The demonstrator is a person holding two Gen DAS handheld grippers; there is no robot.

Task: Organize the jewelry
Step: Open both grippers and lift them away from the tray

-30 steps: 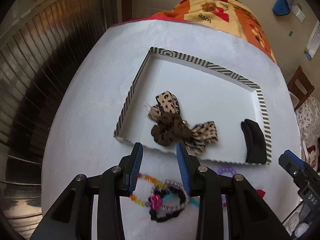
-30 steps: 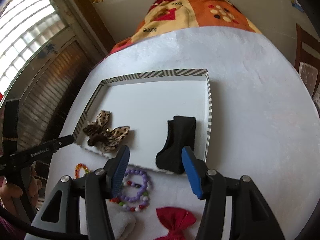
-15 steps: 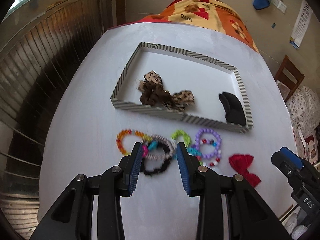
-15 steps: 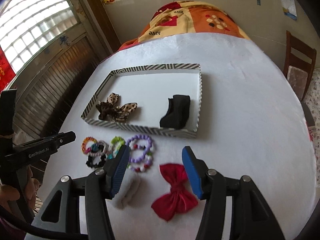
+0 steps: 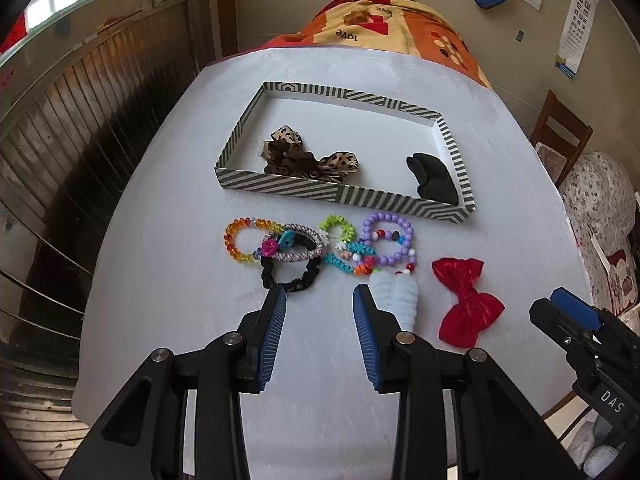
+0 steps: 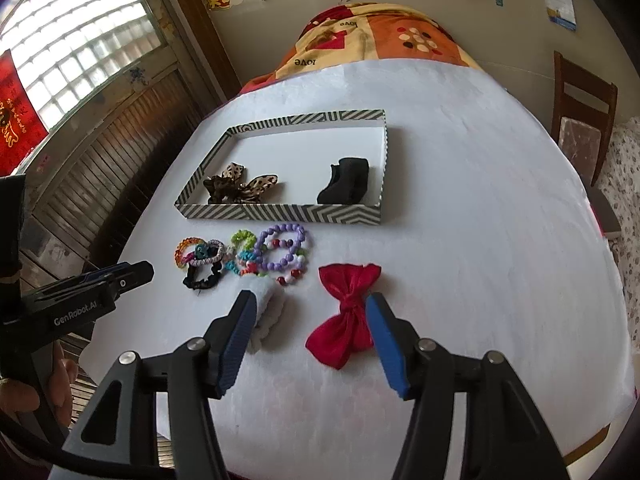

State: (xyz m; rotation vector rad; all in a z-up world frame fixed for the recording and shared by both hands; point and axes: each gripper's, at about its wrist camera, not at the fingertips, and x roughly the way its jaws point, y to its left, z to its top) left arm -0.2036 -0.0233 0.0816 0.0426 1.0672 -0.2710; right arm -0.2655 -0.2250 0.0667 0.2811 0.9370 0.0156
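A striped tray (image 5: 280, 189) (image 6: 280, 213) holds a leopard-print bow with a brown scrunchie (image 5: 308, 160) (image 6: 240, 188) and a black item (image 5: 434, 178) (image 6: 346, 186). In front of it lie an orange bead bracelet (image 5: 234, 240), a black scrunchie (image 5: 290, 278) (image 6: 202, 278), a purple bead bracelet (image 5: 388, 240) (image 6: 282, 252), a white fluffy item (image 5: 396, 300) (image 6: 266, 306) and a red bow (image 5: 466, 300) (image 6: 346, 312). My left gripper (image 5: 320, 304) is open and empty, just short of the black scrunchie. My right gripper (image 6: 310, 310) is open and empty above the red bow.
The white table (image 5: 168, 280) (image 6: 480, 240) ends close on the left beside a wooden railing (image 5: 60, 140). A patterned blanket (image 5: 384, 20) lies beyond the far edge. A wooden chair (image 6: 580, 112) stands at the right.
Both grippers have pulled back from the tray toward the near edge of the table. The bracelets, scrunchies and red bow have come into full view. Both stay open.
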